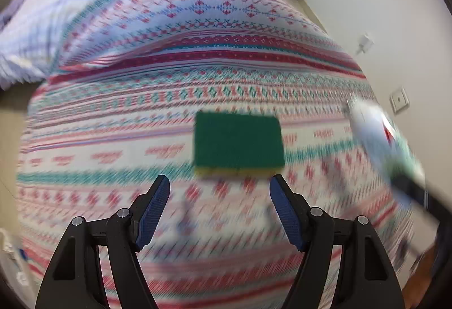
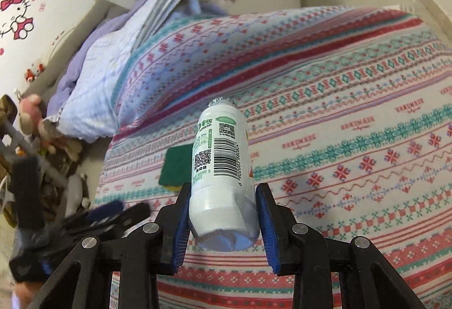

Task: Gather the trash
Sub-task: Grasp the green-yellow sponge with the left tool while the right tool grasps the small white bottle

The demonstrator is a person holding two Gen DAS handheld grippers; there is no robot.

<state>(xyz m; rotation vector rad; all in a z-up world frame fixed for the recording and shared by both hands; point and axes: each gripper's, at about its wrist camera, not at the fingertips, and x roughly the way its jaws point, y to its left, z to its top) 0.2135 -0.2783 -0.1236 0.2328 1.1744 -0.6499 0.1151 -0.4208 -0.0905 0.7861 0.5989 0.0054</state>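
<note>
So the right gripper point(image 2: 223, 213), black frame with blue ribbed pads, is clamped on a white plastic bottle point(image 2: 221, 165) with a green-printed label, barcode and QR codes. The pads squeeze the bottle near its base, and the neck sticks out away from the camera, tilted a bit to the left, up off the bed.

The left gripper point(image 1: 219, 190) has the same black-and-blue build, and its jaws stand wide apart with nothing between them. It's pointed down at the bed, and the whole left wrist view is smeared with motion blur.

Using the green sponge point(image 1: 238, 142) as the landmark: it's a flat rectangular scouring pad, green on top with a yellow layer under it, lying on the patterned knit blanket point(image 1: 175, 63) (red, teal and white bands). The left gripper's open tips sit just short of the sponge's near edge, not touching it. In the right wrist view the sponge point(image 2: 176, 166) peeks out just left of and behind the held bottle. In the left wrist view the bottle point(image 1: 378, 134) shows as a white blur off to the sponge's right.

Beyond the sponge there's a pale lilac quilt point(image 2: 93, 89) bunched at the far end of the blanket.
</note>
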